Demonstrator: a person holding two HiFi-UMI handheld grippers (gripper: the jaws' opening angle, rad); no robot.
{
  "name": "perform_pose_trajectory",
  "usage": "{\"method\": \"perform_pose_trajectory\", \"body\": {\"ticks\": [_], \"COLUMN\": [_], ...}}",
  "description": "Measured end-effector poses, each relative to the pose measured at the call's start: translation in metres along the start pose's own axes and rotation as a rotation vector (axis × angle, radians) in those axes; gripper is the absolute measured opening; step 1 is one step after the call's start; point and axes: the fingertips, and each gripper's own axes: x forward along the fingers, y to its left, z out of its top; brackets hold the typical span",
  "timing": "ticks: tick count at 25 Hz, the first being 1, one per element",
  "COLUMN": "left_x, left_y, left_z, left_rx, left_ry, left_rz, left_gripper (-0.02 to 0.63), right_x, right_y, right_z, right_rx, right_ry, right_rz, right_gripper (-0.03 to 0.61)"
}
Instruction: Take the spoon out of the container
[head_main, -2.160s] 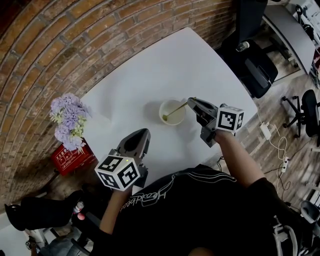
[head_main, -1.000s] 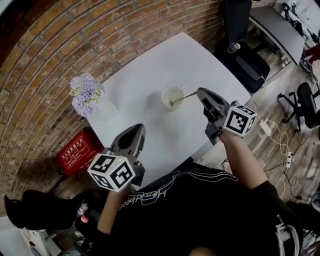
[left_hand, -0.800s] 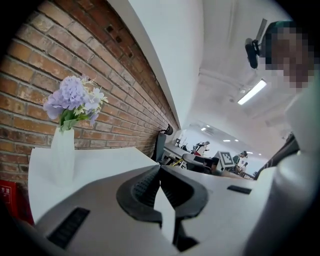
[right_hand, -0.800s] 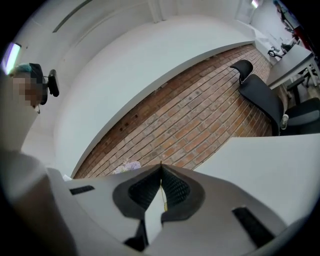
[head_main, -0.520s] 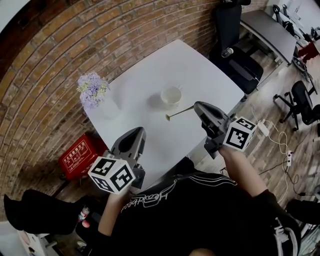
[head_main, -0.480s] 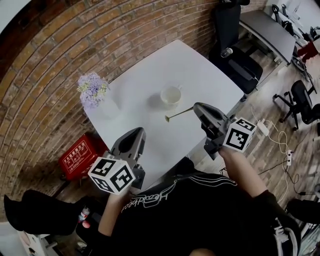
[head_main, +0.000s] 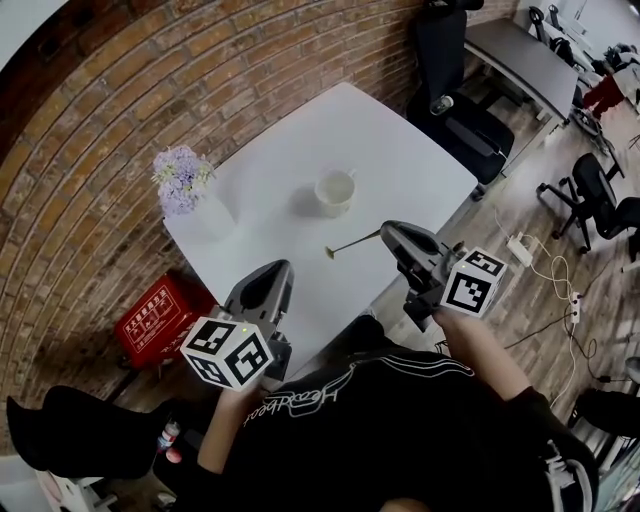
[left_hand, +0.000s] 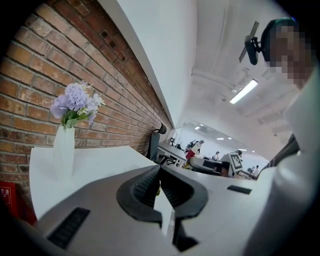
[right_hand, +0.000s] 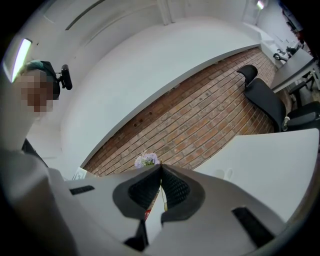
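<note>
A white cup-like container (head_main: 335, 190) stands near the middle of the white table (head_main: 400, 150). The thin golden spoon (head_main: 352, 243) hangs clear of it, level above the table on the cup's near side. My right gripper (head_main: 385, 230) is shut on the spoon's handle end. In the right gripper view the spoon's handle (right_hand: 163, 194) shows as a thin line between the closed jaws of the right gripper (right_hand: 161, 167). My left gripper (head_main: 280, 270) hovers at the table's near edge, shut and holding nothing. In its own view the left gripper (left_hand: 159, 171) points along the table.
A white vase of purple flowers (head_main: 185, 185) stands at the table's left corner by the brick wall, and the vase (left_hand: 64, 150) also shows in the left gripper view. A red crate (head_main: 150, 310) sits on the floor left. Black office chairs (head_main: 460, 115) stand beyond the table's right side.
The spoon has come out of the cup. My right gripper carried it back toward the table's near edge. My left gripper stayed where it was.
</note>
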Motion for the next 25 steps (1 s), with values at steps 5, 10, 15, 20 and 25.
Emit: {"method": "perform_pose_trajectory", "body": {"ticks": [5,10,15,20,25], "left_x": [0.005,0.012,0.02,0.027,0.035], "left_y": [-0.006,-0.008,-0.006,-0.004,-0.003], "left_z": [0.001,0.0,-0.001,-0.002,-0.003], "left_rx": [0.006,0.005,0.0,-0.005,-0.008], "left_ry": [0.002,0.009,0.019,0.028,0.037], "left_rz": [-0.011,-0.009,-0.002,0.002,0.003], "left_gripper": [0.005,0.005,0.005,0.005,0.005], "right_x": [-0.005,-0.007,-0.002,-0.001,0.0], "right_y": [0.001,-0.008,-0.014,-0.022,-0.03], "right_z": [0.004,0.006,0.011,0.013,0.014], "right_rx": [-0.003,0.015,0.025,0.027,0.032], "right_ry": [-0.008,-0.011,-0.012,-0.006,0.0], "right_rz": [0.008,0.006,0.017,0.016,0.012], "right_gripper": [-0.002,-0.002,-0.002,-0.002,-0.002]}}
